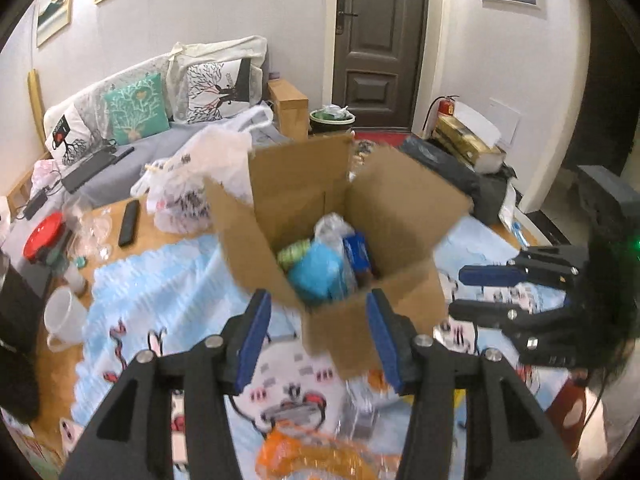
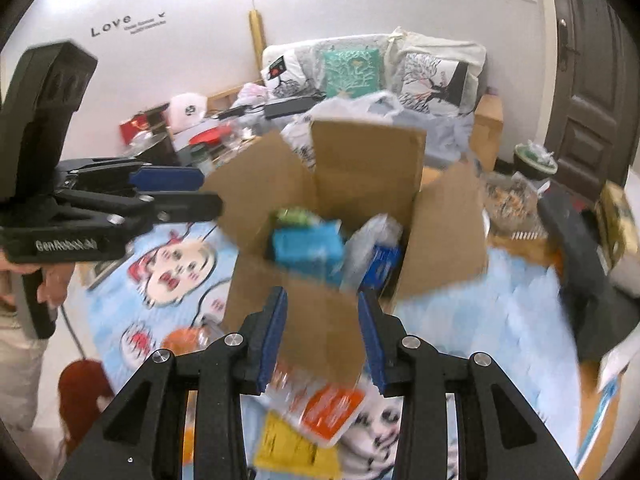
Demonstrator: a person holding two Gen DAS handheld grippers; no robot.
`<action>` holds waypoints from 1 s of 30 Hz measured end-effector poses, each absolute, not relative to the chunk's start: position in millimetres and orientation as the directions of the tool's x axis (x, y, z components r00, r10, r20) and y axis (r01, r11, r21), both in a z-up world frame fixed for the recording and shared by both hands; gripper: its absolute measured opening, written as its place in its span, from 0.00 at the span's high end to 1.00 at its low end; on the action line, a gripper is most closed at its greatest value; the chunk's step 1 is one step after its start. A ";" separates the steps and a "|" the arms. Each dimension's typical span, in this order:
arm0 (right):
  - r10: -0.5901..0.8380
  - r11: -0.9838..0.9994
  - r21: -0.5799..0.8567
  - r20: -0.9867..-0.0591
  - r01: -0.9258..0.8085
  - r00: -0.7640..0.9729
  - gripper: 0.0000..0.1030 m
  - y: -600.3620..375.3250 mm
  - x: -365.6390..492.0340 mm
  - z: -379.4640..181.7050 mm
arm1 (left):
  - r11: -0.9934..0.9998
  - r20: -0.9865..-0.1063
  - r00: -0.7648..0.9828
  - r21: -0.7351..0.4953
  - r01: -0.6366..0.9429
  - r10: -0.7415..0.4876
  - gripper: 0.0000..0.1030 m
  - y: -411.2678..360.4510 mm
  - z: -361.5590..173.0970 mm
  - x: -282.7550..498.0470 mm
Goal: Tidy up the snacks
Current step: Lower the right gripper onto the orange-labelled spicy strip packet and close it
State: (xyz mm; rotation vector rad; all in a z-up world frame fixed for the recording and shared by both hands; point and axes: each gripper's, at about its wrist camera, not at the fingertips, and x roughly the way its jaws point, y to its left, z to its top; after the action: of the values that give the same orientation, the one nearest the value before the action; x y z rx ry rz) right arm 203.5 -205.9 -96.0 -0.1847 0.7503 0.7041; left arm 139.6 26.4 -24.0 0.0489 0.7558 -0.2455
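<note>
An open cardboard box [image 1: 400,208] stands on the blue cartoon cloth, flaps up; it also shows in the right wrist view [image 2: 368,168]. Inside lie a teal packet [image 1: 316,276], a green roll [image 1: 294,252], a clear bag [image 1: 332,226] and a blue packet [image 1: 358,254]. My left gripper [image 1: 318,322] is open and empty, just before the box's near corner. My right gripper [image 2: 322,322] is open and empty, at the box's near flap; it shows at the right in the left wrist view [image 1: 456,290]. An orange-and-clear snack packet [image 2: 328,408] and a yellow packet [image 2: 292,448] lie below it.
White plastic bags [image 1: 200,176], a black remote [image 1: 129,224], a white mug [image 1: 64,318] and a red lid [image 1: 42,236] sit left of the box. A dark bag [image 1: 452,172] lies right. A sofa with cushions [image 1: 136,108] stands behind.
</note>
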 end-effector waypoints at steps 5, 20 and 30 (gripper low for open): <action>0.547 0.694 0.117 -0.728 -0.711 0.414 0.67 -214.2 187.3 -136.6 | 0.966 -0.704 0.675 -0.059 0.253 -0.220 0.47 28.4 -62.6 108.0; 0.553 0.659 0.200 -0.783 -0.726 0.286 0.28 -212.8 242.7 -211.9 | 0.949 -0.769 0.571 -0.147 0.278 -0.287 0.47 17.3 -139.8 120.3; 0.588 0.560 0.244 -0.790 -0.792 0.172 0.29 -225.3 196.9 -210.8 | 0.943 -0.793 0.527 -0.179 0.280 -0.307 0.70 19.7 -163.6 132.9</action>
State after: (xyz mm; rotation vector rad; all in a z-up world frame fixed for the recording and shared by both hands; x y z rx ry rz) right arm 196.9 -225.3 -210.8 -0.2446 0.9899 0.9931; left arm 132.9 19.7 -163.6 -0.0300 0.9537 -0.3510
